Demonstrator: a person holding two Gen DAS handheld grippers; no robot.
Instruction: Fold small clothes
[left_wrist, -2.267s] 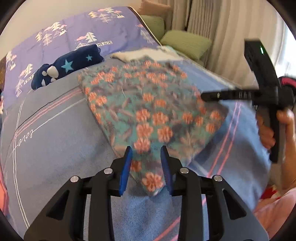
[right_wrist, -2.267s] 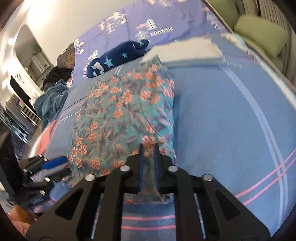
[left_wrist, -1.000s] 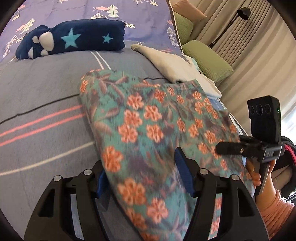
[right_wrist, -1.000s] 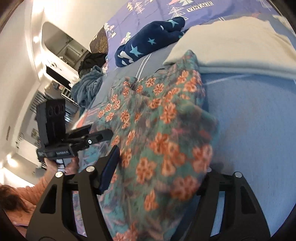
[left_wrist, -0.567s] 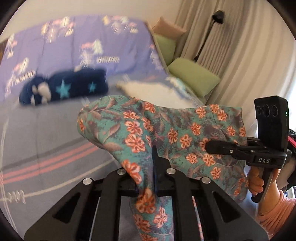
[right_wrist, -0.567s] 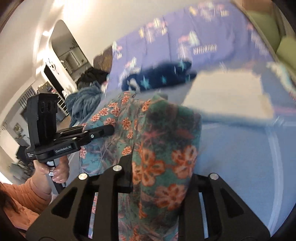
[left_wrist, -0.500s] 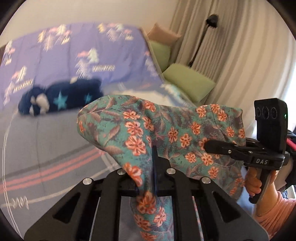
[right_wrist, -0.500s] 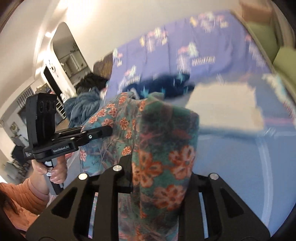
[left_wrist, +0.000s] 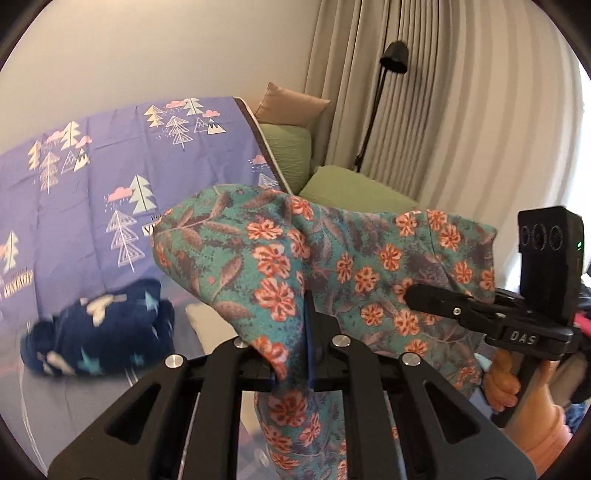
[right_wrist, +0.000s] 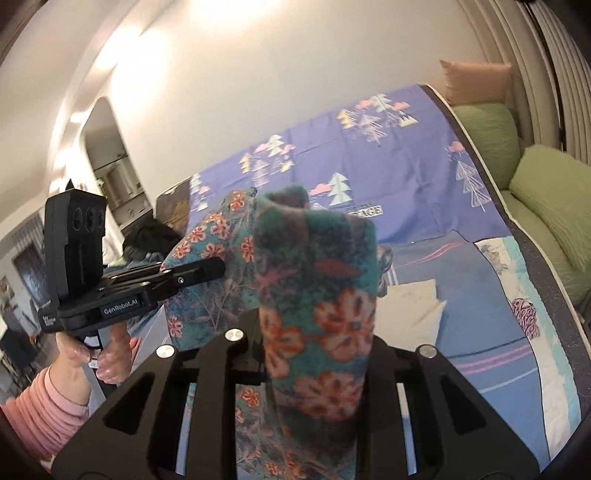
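Note:
A teal floral garment (left_wrist: 332, 266) with orange flowers hangs in the air above the bed, stretched between both grippers. My left gripper (left_wrist: 308, 332) is shut on one edge of it. My right gripper (right_wrist: 314, 332) is shut on the other edge; the cloth drapes over its fingers and hides them in the right wrist view, where the garment (right_wrist: 317, 280) fills the middle. The right gripper also shows in the left wrist view (left_wrist: 417, 295), and the left gripper in the right wrist view (right_wrist: 218, 267).
Below lies the blue striped bed cover (right_wrist: 480, 295). A navy star-patterned item (left_wrist: 96, 332) and a folded cream cloth (right_wrist: 410, 310) lie on it. A purple tree-print sheet (left_wrist: 92, 166), green cushions (left_wrist: 351, 184), curtains and a floor lamp (left_wrist: 391, 62) stand behind.
Both grippers closed on the garment's edges and lifted it off the bed. Over the last half second it has risen higher, and the bed has dropped lower in view.

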